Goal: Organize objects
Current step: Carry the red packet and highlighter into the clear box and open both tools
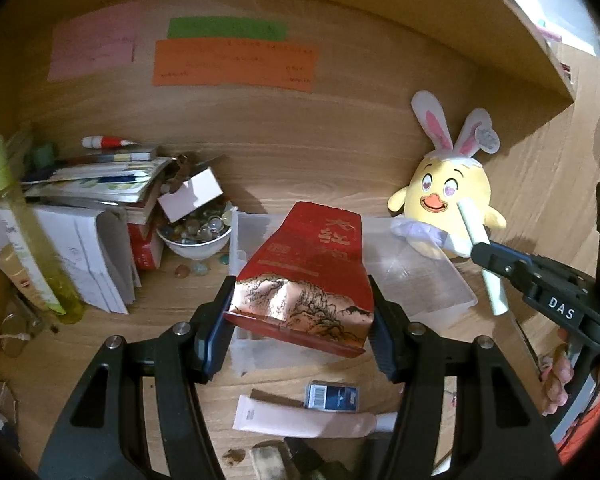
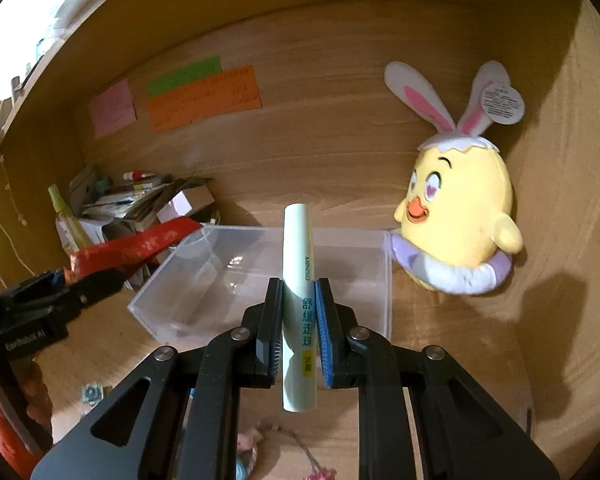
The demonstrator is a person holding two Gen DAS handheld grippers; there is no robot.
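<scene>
My left gripper point(image 1: 300, 312) is shut on a red pouch point(image 1: 312, 264) printed with an ink landscape, lifted over the near left part of a clear plastic box point(image 1: 420, 276). The same pouch point(image 2: 136, 248) shows at the left of the right wrist view, beside the box point(image 2: 228, 280). My right gripper point(image 2: 298, 320) is shut on a pale green tube point(image 2: 296, 304) with printed lettering, standing upright in front of the box. From the left wrist view that tube point(image 1: 480, 248) and the right gripper point(image 1: 482, 254) sit at the box's right side.
A yellow plush chick with rabbit ears point(image 2: 456, 216) leans in the back right corner. A messy stack of books point(image 1: 96, 184), a bowl of glass marbles point(image 1: 196, 232) and a green spray bottle point(image 1: 24, 232) crowd the left. A pink tube point(image 1: 300, 420) and a blue pack point(image 1: 332, 396) lie near me.
</scene>
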